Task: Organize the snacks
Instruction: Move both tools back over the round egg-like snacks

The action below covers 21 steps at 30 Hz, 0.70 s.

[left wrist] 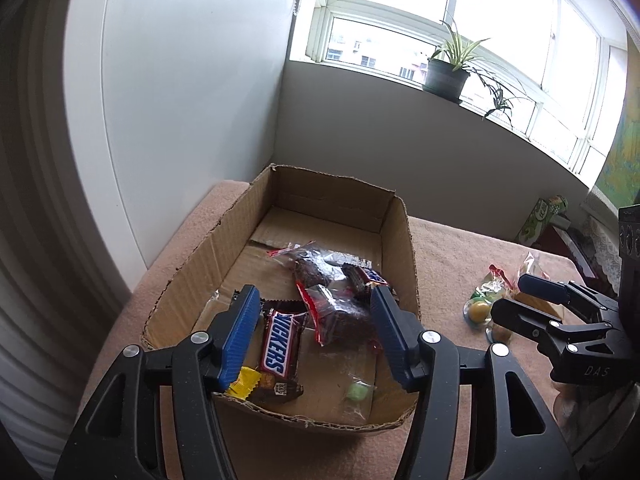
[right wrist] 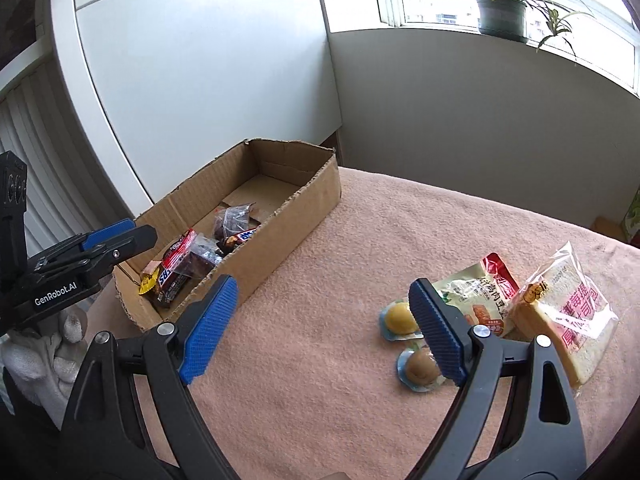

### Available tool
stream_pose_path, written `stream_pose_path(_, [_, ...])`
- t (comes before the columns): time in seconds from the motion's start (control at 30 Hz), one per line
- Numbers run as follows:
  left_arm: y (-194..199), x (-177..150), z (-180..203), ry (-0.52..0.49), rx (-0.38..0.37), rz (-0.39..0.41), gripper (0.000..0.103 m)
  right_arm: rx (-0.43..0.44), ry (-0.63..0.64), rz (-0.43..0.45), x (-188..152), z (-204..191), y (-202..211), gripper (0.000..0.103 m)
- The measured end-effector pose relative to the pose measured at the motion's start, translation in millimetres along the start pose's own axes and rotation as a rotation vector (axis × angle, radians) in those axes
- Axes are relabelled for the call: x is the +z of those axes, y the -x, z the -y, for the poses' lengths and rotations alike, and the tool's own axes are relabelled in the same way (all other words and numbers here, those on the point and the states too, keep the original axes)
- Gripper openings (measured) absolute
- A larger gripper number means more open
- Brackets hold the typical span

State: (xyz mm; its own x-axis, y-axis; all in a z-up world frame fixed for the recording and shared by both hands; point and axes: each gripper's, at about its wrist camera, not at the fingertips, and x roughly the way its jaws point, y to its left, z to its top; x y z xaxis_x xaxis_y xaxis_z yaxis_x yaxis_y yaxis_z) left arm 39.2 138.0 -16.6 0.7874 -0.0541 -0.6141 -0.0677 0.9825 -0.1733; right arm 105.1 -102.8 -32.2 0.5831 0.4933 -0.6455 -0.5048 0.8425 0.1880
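Snacks partly sorted into the cardboard box (left wrist: 396, 240), with a small cluster left outside it.

Inside the box lie a Snickers bar (left wrist: 278, 350), a yellow-wrapped sweet (left wrist: 245, 387), clear bags of dark cake (left wrist: 340, 312) and a small green candy (left wrist: 357, 392). Outside it, well to the box's right on the cloth, wait a yellow jelly cup (right wrist: 401, 317), a brown jelly cup (right wrist: 420, 367), a green-and-red packet (right wrist: 480, 296) and a bagged slice of bread (right wrist: 560, 320), so by my reckoning roughly half the job remains. The left gripper (left wrist: 316, 334) hangs over the box's near end, jaws apart, nothing between them. The right gripper (right wrist: 320, 330) hovers beside the box, jaws wide and empty, near the jelly cups. Everything rests on a peach towel-like cloth (right wrist: 340, 232). Behind the box stand a white panel (right wrist: 200, 80) and a grey wall under a bright window (left wrist: 460, 12) with a potted plant (left wrist: 446, 74).
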Motion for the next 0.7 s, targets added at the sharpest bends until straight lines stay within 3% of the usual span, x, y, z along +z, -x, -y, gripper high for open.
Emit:
stream_pose_path(0.37, [-8,0,58,-0.080,-0.071,-0.019,0.057,-0.067,-0.185,-0.018,-15,81,6,0.090])
stream_pose_path(0.57, [-18,-4,94,-0.149,-0.122,-0.045,0.057,-0.043,-0.241,-0.039,-26,101,8,0.090])
stream_pose_path(0.7, [-30,-10,115,-0.194,-0.138,-0.080,0.057,-0.040,-0.201,-0.052,-33,101,11,0.088])
